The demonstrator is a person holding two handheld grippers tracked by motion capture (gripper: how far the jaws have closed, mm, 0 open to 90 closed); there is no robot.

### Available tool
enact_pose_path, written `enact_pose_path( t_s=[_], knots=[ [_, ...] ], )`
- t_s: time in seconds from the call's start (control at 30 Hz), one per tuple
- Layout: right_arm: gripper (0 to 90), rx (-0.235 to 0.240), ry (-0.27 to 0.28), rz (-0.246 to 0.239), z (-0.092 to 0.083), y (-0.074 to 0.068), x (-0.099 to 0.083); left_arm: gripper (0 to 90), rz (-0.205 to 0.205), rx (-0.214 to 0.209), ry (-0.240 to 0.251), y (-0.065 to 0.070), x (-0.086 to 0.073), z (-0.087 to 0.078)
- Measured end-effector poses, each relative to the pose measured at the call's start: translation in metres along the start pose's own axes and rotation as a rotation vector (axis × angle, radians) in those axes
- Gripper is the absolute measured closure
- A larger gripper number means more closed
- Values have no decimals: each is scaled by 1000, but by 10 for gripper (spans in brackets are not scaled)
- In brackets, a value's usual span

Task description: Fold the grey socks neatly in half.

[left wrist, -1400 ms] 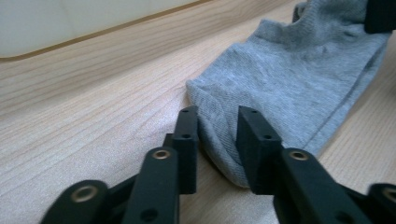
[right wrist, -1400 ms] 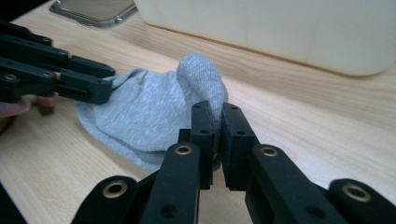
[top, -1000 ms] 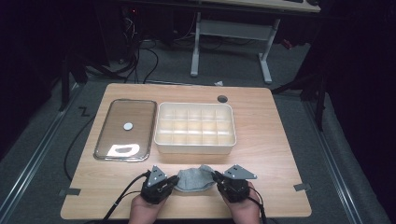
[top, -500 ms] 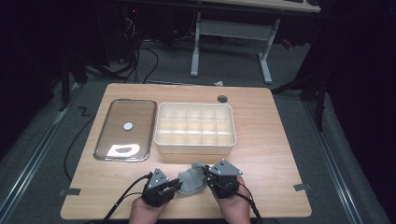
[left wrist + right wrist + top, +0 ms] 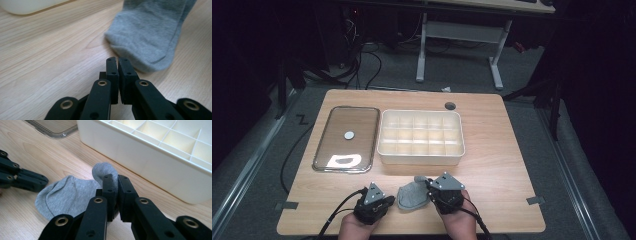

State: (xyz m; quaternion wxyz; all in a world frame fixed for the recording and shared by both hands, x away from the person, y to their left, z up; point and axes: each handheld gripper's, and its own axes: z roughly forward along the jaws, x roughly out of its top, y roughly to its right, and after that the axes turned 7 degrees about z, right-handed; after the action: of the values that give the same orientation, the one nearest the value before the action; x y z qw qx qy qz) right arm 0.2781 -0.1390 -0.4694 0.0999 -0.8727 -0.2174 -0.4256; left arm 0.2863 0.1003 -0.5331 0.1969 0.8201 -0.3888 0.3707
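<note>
- high view: grey sock point(image 5: 412, 196) lies folded on the worktop point(image 5: 502, 165), in front of the white divided box point(image 5: 421, 137), between both tongs.
- left tongs point(image 5: 117, 60) have just been closing; pressed together, empty, just beside the sock's edge.
- right tongs point(image 5: 115, 178) pinch a fold of the sock.

A dim lab or test room: a light wooden table point(image 5: 492, 150) stands on grey carpet under a single pool of light, its surroundings falling into darkness. Black cables point(image 5: 362, 60) trail across the floor behind the table, beside the white metal legs of a height-adjustable desk point(image 5: 459, 42). Strips of grey tape point(image 5: 536, 201) mark the table's near corners.
</note>
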Motion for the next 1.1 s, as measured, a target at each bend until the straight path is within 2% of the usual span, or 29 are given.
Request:
enact_pose_path(
  t_s=[0.27,0.53,0.67,0.73,0.87,0.97,1.1],
  knots=[
    [860,51,-17,-55,8,-23,-1,873,3,-11,14,2,0,2],
    [863,99,-72,-109,26,-47,-7,872,4,-14,16,2,0,2],
    [864,117,-35,-114,23,-51,-1,872,3,-14,17,2,-1,2],
    [864,135,-63,-127,25,-53,-4,872,2,-15,18,2,-1,2],
    [867,163,-138,-145,32,-55,-21,872,1,-14,17,1,-1,2],
    [867,189,-149,-133,34,-55,-29,870,6,-10,17,2,-1,2],
    [866,200,-147,-129,36,-56,-29,869,7,-8,18,2,-1,2]
  ],
)
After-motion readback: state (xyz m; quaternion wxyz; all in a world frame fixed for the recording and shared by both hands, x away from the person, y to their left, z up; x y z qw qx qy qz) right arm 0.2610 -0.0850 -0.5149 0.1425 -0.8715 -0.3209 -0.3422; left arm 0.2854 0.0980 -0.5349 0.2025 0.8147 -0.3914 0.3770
